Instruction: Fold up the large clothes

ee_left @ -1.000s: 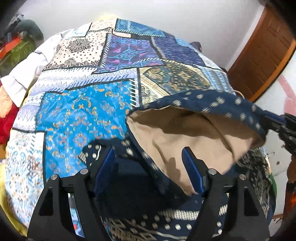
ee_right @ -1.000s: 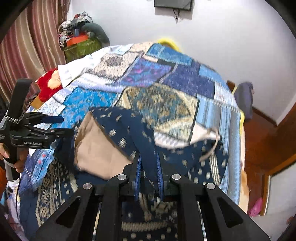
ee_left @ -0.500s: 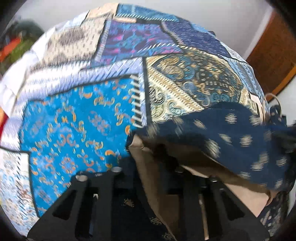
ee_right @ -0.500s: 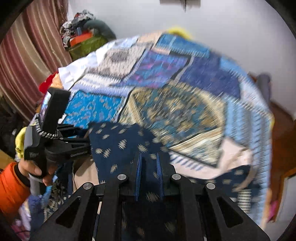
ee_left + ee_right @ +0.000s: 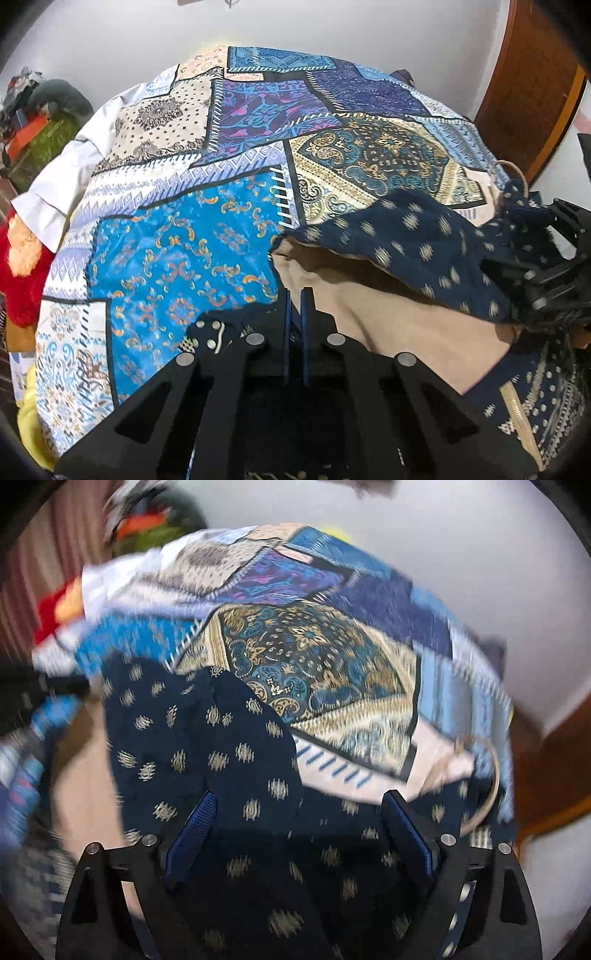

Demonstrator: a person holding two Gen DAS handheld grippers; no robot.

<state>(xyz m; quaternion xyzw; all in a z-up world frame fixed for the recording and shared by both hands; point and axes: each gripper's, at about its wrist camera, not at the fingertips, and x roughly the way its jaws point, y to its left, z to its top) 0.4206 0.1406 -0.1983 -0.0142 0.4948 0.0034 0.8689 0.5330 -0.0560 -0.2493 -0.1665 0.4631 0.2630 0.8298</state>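
So the hands basically swapped jobs. The left gripper [image 5: 294, 295], wide apart a second before, was clamped on the edge of the navy gold-dotted garment with tan lining [image 5: 417, 236], lower centre of frame on the blue patchwork bedspread [image 5: 177, 251]. The right gripper [image 5: 299, 834] was opening, cloth lying loose between its jaws. Looked like that fold had just been laid down.

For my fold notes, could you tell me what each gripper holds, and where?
Left gripper pinches the navy gold-dotted garment near its tan-lined edge; right gripper, jaws opening, holds nothing.
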